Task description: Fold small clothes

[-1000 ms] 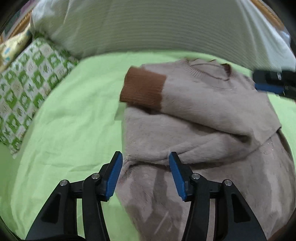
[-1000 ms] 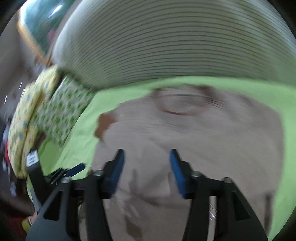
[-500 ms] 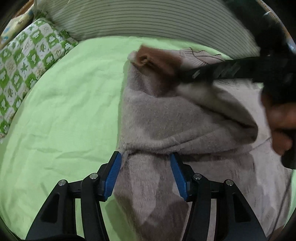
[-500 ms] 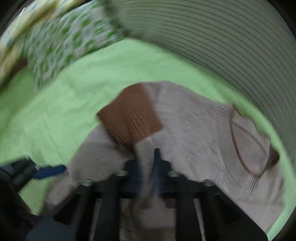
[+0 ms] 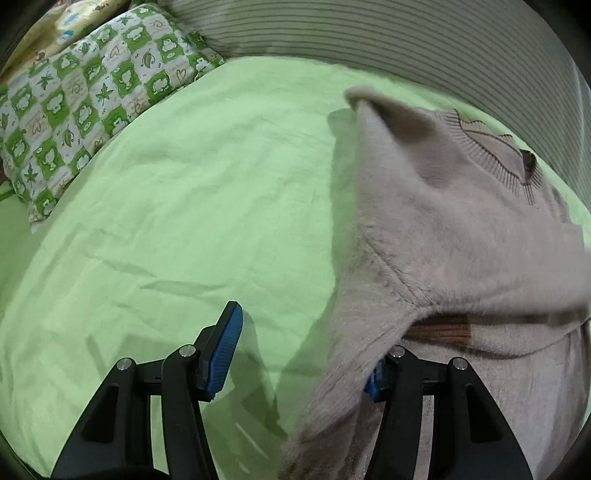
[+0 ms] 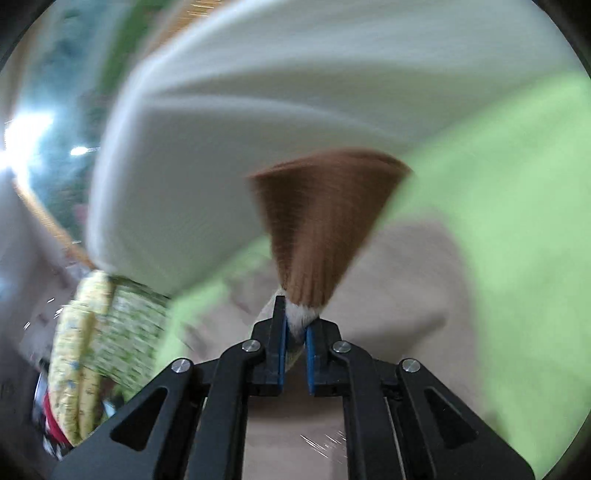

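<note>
One sweater (image 5: 461,236); right tongs (image 6: 295,332) clamp its brown cuff (image 6: 325,221) (jaws easing apart); left tongs (image 5: 301,350) apart.

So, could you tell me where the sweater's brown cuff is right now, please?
In the right wrist view, the brown cuff fans out mid-frame just beyond the right claw, which pinches the sleeve behind it, above the green sheet.

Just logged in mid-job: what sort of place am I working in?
Most likely a bedroom, working on a bed: a green sheet, a patterned pillow and striped bedding behind.
</note>
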A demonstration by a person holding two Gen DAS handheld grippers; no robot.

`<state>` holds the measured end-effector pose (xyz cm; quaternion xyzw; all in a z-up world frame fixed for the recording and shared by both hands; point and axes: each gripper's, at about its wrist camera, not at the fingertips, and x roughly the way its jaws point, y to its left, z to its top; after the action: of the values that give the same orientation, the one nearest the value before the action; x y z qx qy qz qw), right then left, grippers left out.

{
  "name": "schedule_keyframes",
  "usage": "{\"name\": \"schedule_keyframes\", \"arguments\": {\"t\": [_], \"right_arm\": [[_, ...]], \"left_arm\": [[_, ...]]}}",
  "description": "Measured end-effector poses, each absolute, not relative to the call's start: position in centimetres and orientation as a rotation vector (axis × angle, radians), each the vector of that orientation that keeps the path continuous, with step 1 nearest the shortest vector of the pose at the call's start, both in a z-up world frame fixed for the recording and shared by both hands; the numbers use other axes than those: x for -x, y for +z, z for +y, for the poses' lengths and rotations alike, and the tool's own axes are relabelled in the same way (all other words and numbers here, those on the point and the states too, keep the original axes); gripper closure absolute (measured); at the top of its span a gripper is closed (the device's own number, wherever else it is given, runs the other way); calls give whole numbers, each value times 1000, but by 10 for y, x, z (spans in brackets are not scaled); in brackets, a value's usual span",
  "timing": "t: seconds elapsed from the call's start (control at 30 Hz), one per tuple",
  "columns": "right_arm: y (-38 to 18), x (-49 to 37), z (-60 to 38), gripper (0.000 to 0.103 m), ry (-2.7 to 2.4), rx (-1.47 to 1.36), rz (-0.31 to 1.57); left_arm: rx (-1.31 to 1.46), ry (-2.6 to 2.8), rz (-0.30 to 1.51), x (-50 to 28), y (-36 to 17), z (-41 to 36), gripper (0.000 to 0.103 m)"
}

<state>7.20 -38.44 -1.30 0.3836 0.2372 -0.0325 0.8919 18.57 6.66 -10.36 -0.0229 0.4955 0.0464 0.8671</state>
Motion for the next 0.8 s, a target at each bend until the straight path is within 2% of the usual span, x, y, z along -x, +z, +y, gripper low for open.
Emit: {"name": "schedule_keyframes", "arguments": {"t": [0.07, 0.13, 0.2, 0.27, 0.33, 0.43, 0.63, 0.7, 0.73, 0.77, 0.8], "right_arm": [[-41, -54, -396, 87, -104, -865, 596], [-52, -36, -399, 85, -127, -882, 620], [-51, -28, -397, 76, -150, -857, 605], [-48, -28, -398, 59, -156, -863, 589], [-42, -34, -400, 57, -161, -849, 583], [-33, -41, -393, 43, -163, -847, 598], [-40, -48, -394, 42, -224, -950, 662], [-41, -52, -394, 56, -255, -922, 684], [-41, -55, -393, 79, -256, -893, 697], [-39, -59, -391, 97, -257, -862, 713], [-37, -63, -388, 101, -255, -839, 725]], "left_arm": [[35, 92, 1039, -183, -103, 67, 46], [30, 90, 1041, -183, -101, 70, 44], [51, 102, 1045, -183, -101, 77, 40], [95, 116, 1057, -190, -103, 84, 39], [151, 138, 1059, -192, -102, 87, 39], [115, 122, 1064, -189, -98, 74, 41], [-105, 21, 1004, -181, -87, 25, 41], [-118, 32, 997, -182, -86, 18, 40], [-110, 42, 995, -184, -87, 20, 39], [-95, 53, 999, -184, -88, 22, 40], [-77, 79, 1005, -184, -88, 28, 45]]}}
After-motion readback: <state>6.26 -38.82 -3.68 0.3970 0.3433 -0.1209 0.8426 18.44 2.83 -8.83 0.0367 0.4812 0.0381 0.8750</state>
